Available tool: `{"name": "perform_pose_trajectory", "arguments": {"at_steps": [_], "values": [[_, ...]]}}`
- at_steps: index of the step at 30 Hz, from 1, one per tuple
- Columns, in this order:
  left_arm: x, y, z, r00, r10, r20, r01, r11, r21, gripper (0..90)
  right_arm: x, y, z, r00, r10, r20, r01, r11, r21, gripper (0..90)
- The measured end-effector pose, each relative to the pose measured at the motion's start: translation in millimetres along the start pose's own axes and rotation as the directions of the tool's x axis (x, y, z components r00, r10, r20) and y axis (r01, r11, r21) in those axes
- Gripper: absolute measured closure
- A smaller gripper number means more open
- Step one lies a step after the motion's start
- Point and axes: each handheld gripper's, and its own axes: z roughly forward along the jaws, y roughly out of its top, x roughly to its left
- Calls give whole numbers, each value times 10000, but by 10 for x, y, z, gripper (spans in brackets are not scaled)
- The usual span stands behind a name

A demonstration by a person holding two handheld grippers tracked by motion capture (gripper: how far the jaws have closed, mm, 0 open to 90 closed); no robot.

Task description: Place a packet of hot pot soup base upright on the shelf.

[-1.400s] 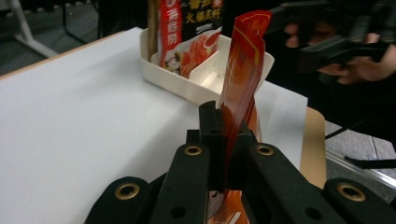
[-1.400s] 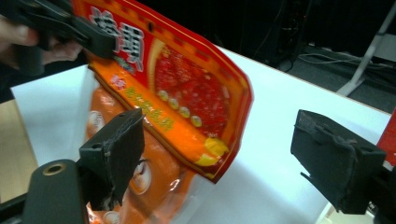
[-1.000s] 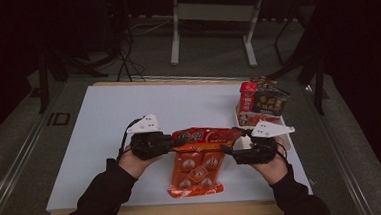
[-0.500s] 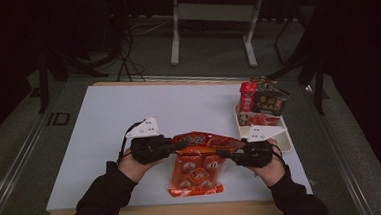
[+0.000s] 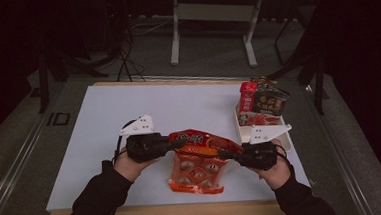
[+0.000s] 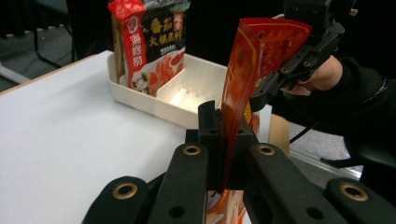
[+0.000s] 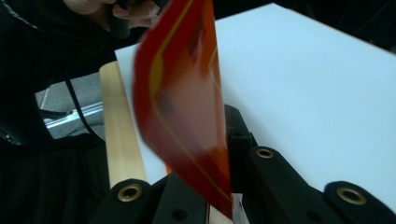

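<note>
So the left gripper (image 5: 178, 143) was clamped tight on the left top corner of the red snack bag (image 5: 197, 163), and it looked like that grip was there to pin one end of the seal while the other hand took the far end. The bag itself sat near the front edge of the white table (image 5: 104, 128), its top strip lifted and stretched between the two hands, the lower part hanging down to the board. The right gripper (image 5: 226, 154) had just been closing, and its jaws were pinched on the bag's right top corner, so my guess was a pull-apart or a two-handed lift was coming. Further right, the white tray (image 5: 286, 140) with the upright sauce packets (image 5: 263, 102) stood just beside the right hand, so not much room that way. Tons of open tabletop to the left and back, though.
</note>
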Motion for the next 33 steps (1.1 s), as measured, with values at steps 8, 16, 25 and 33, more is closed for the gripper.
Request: {"name": "perform_pose_trajectory", "arguments": {"at_steps": [8,16,25,33], "values": [[-86,34,-47,9993,383,-17,-383,9992,-128,763,37,98,-127,9998,-170,-123,167,9995,-284,900],[-12,-59,-65,9997,-192,128,193,9998,-58,445,-16,149,-180,10000,-68,-40,67,9993,-362,900],[20,-254,5,9928,-1193,128,1189,9924,319,139,-36,277,-305,10000,-86,34,89,9972,-749,900],[-3,-465,-63,9920,-1038,-721,1026,9945,-189,62,-109,452,-491,9995,-102,291,140,9907,-1356,900]]}}
